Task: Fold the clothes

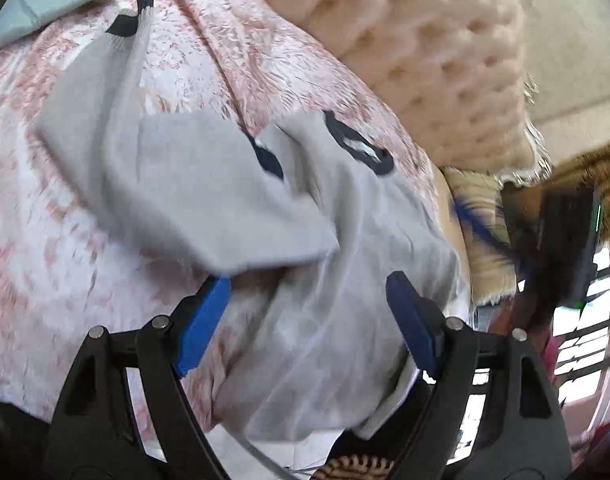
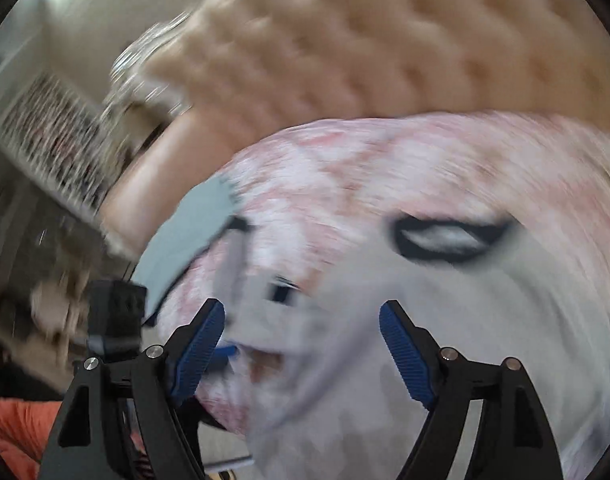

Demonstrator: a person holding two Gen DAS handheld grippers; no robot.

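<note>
Pink-and-white bedspread [image 1: 193,40] under grey garment [image 1: 209,184] — tufted beige headboard [image 1: 425,64] behind

No text, label, brand, number or sign can be read in either view. The grey garment [image 1: 209,200] has a dark-edged neck opening [image 1: 359,148] with a pale patch inside that may be a label, but nothing on it is legible. In the right wrist view the same opening [image 2: 451,240] is smeared by motion blur. A patterned strip on the wall [image 2: 53,140] in that view is too blurred to tell whether it carries any writing.
</note>
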